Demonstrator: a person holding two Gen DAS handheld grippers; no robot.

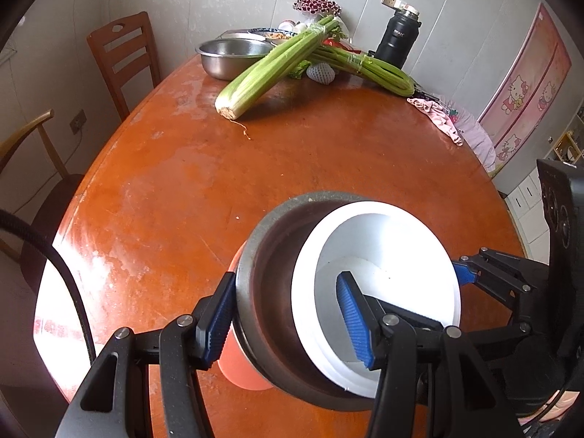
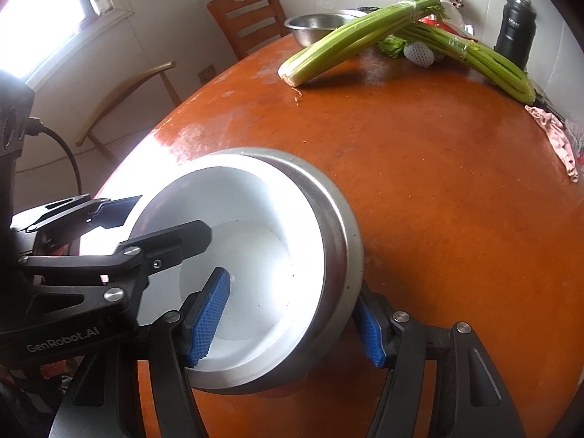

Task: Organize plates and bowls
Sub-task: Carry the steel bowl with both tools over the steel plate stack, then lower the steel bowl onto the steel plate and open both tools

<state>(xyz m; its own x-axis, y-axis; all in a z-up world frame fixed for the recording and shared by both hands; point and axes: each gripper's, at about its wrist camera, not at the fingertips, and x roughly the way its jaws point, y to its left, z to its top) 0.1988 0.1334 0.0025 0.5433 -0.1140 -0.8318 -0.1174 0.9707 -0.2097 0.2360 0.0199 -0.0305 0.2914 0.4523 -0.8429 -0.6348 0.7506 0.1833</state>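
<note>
**Both grippers on the nested bowls**

Left gripper (image 1: 288,317) clamps the metal bowl (image 1: 270,292) wall, white bowl (image 1: 379,255) nested between. Right gripper (image 2: 292,317) pinches both rims. Stacking looks underway; next, lower them together onto the bench (image 1: 292,153).

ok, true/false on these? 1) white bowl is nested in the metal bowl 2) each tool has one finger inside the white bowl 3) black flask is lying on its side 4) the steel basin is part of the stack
1. True: the white bowl sits inside the metal bowl.
2. True: the left tool and right tool each straddle the walls, with the other finger outside the metal bowl.
3. False: the black flask stands upright at the table's far edge.
4. False: the steel basin sits apart, beside the celery.
</note>
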